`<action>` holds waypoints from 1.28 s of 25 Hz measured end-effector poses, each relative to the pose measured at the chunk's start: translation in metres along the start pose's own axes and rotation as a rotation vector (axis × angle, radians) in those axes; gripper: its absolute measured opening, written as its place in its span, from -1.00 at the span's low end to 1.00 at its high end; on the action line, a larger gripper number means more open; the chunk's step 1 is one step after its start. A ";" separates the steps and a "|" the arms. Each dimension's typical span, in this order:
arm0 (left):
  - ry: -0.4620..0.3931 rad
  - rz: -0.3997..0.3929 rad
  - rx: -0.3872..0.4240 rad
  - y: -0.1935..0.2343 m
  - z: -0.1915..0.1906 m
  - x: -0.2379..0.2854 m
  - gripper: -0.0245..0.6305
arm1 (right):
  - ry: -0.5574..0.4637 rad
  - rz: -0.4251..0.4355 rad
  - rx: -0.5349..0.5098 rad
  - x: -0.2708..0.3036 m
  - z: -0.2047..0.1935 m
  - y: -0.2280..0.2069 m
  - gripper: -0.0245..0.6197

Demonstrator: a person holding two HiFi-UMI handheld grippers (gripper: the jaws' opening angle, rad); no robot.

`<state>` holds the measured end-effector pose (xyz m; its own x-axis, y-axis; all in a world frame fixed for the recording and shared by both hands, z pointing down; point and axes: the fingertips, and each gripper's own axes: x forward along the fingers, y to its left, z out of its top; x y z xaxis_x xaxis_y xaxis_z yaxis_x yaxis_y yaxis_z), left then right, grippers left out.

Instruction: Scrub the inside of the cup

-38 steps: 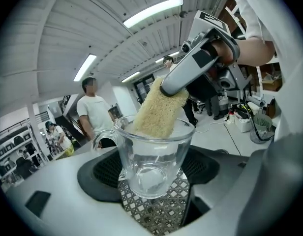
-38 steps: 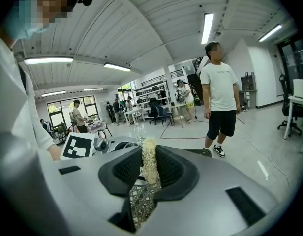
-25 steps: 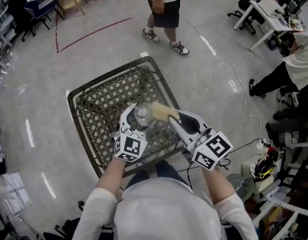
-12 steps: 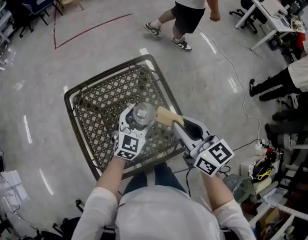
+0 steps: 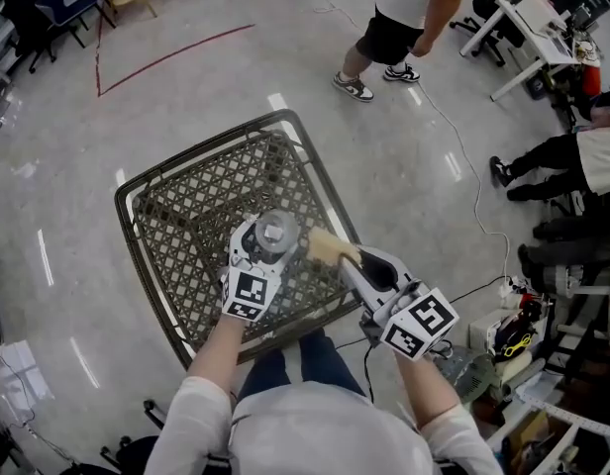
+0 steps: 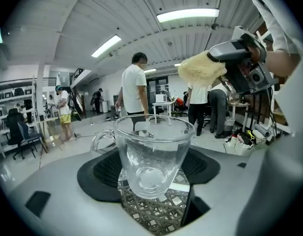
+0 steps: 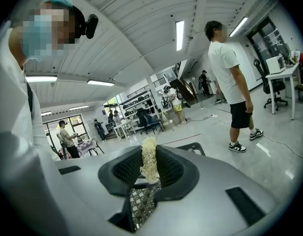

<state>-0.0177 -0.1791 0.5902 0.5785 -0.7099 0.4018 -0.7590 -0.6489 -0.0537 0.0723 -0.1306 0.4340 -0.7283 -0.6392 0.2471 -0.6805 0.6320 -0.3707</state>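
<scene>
Over a lattice table (image 5: 186,211), the left gripper (image 5: 270,238) clamps a glass cup (image 6: 152,156), mouth up. The right gripper (image 5: 346,256), jaws pinching a yellow sponge (image 5: 329,246), holds it just right of the cup's rim, not yet inside.

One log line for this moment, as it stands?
left gripper: shut on cup | right gripper: shut on sponge | sponge: outside cup, beside rim | cup: held over table
</scene>
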 end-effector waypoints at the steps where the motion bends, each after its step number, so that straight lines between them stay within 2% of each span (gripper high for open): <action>1: 0.003 0.003 -0.009 0.001 -0.004 0.002 0.17 | 0.006 0.000 0.004 0.001 -0.003 -0.002 -0.65; 15: 0.038 0.011 -0.044 0.002 -0.057 0.031 0.17 | 0.070 -0.023 0.036 0.012 -0.043 -0.030 -0.65; 32: 0.057 -0.008 -0.084 -0.004 -0.094 0.051 0.17 | 0.130 -0.033 0.035 0.022 -0.075 -0.041 -0.65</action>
<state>-0.0132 -0.1868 0.6971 0.5688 -0.6865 0.4530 -0.7780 -0.6277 0.0257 0.0782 -0.1374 0.5220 -0.7114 -0.5956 0.3730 -0.7027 0.5948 -0.3905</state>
